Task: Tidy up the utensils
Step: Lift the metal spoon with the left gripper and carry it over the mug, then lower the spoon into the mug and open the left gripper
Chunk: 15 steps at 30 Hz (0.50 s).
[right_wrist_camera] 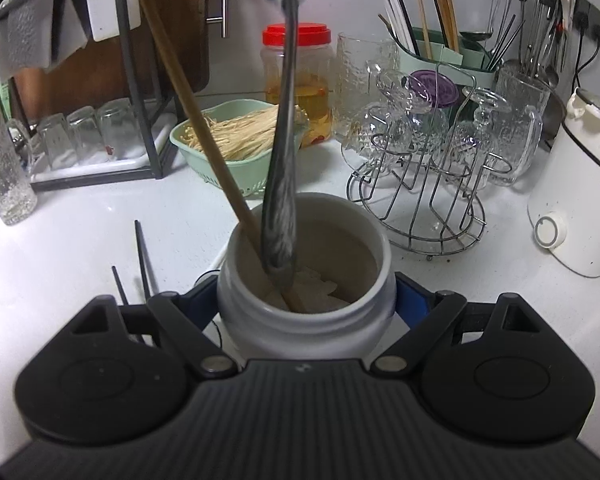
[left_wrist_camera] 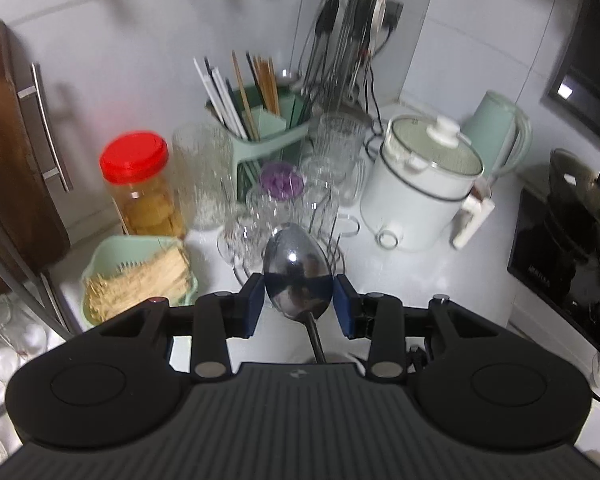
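Fingers (left_wrist_camera: 256,304) of the left gripper (left_wrist_camera: 298,300) are clamped on one spoon (left_wrist_camera: 298,272); the right gripper's (right_wrist_camera: 306,304) on one white jar (right_wrist_camera: 306,312), one wooden chopstick (right_wrist_camera: 204,132) leaning toward 11 o'clock.

Soft, even indoor light, fisheye bending at all edges.
Left wrist view is motion-blurred toward twelve o'clock; glare glints on the spoon (left_wrist_camera: 298,270) bowl.

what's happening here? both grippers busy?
Yes. The left gripper is shut on the bowl of a metal spoon, whose handle reaches down into a white jar. The right gripper clamps that jar on the counter. A wooden chopstick already stands in it; two dark chopsticks still lie alongside.
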Available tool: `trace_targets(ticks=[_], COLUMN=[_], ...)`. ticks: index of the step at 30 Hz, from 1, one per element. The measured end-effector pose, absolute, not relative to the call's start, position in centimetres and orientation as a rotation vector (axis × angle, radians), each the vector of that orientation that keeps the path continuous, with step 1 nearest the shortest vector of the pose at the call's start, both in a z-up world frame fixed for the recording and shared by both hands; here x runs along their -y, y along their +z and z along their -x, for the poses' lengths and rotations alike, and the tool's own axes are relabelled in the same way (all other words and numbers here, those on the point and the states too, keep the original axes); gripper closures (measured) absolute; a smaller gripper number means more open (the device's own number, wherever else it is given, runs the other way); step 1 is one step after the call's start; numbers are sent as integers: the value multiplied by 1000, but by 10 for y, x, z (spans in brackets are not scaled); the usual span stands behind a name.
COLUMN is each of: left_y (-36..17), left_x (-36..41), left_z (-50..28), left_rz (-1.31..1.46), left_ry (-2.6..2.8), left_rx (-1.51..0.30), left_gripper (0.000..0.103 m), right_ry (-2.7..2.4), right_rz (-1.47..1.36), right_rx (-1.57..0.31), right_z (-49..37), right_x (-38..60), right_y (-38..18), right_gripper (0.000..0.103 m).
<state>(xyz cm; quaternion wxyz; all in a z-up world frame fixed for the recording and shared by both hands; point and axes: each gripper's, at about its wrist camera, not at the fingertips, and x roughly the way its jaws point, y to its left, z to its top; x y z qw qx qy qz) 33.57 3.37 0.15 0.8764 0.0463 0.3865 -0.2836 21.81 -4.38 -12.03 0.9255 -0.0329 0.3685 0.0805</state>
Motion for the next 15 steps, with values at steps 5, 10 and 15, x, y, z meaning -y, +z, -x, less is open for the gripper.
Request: trace_targets(ticks=[5,10,15], left_y=[-8,-15,-20], left_x=[-28,-22,-17], left_z=[-337,-333,-334], left_rz=[-143,-183,-183], left_ry=[-595,-613,-627], left_rx=[-861,-920,-1003], left_gripper=[60,60,60], right_ry=[173,184,195], right_rz=[70,75,79], right_rx=[-749,-742,-738], right_z=[-222,-224,-224], right_x=[43,43,44], right_y=[-121,-122,-122], right_gripper=[12,12,12])
